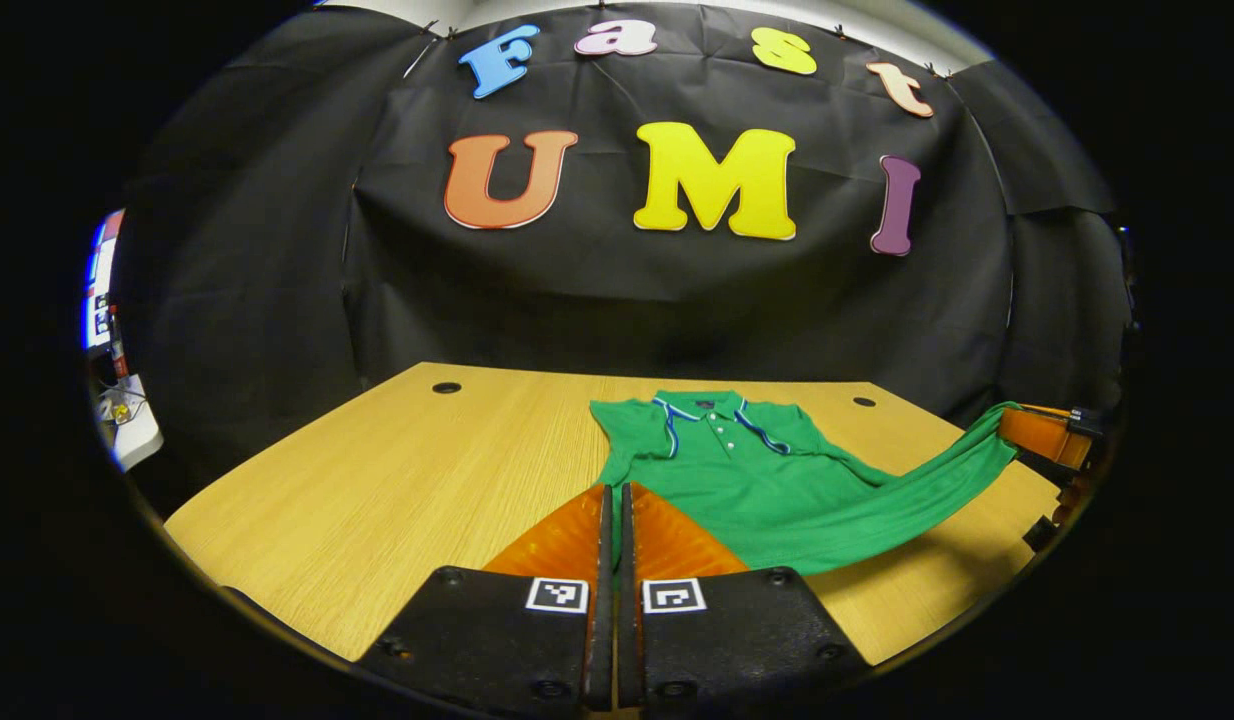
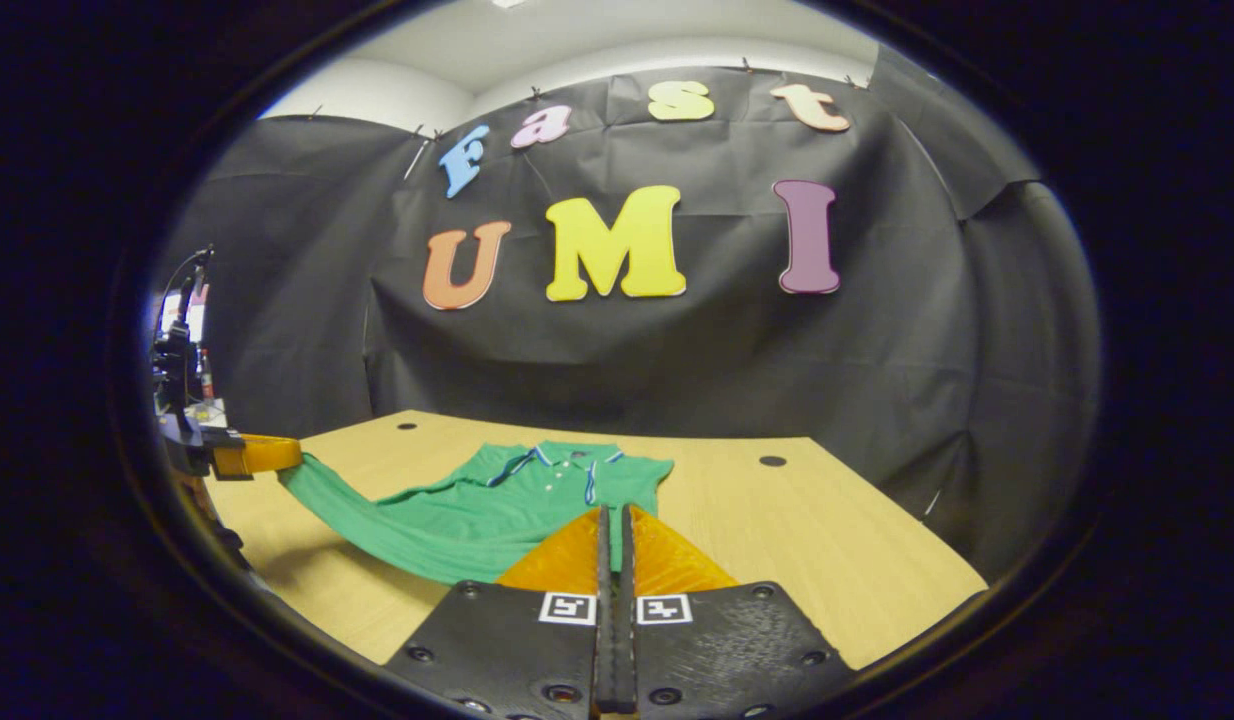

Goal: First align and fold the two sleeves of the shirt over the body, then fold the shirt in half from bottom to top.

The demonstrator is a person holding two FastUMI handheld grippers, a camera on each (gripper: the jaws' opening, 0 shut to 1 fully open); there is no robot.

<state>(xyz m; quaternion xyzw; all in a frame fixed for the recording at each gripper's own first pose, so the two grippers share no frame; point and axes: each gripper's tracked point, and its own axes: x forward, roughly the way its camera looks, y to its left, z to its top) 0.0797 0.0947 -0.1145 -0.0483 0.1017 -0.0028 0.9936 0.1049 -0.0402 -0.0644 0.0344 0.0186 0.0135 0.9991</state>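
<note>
A green polo shirt lies on the wooden table, collar toward the back wall. Its near hem is lifted off the table and stretched between both grippers. My left gripper is shut on the hem's left corner. At the far right the right gripper holds the other corner higher up. In the right gripper view the shirt runs from my shut right gripper across to the left gripper at the left edge. I cannot make out the sleeves separately.
Two round cable holes sit near the table's back edge. Bare tabletop spreads on both sides of the shirt. Some equipment and cables stand beyond the table's left end. Black cloth closes the back and sides.
</note>
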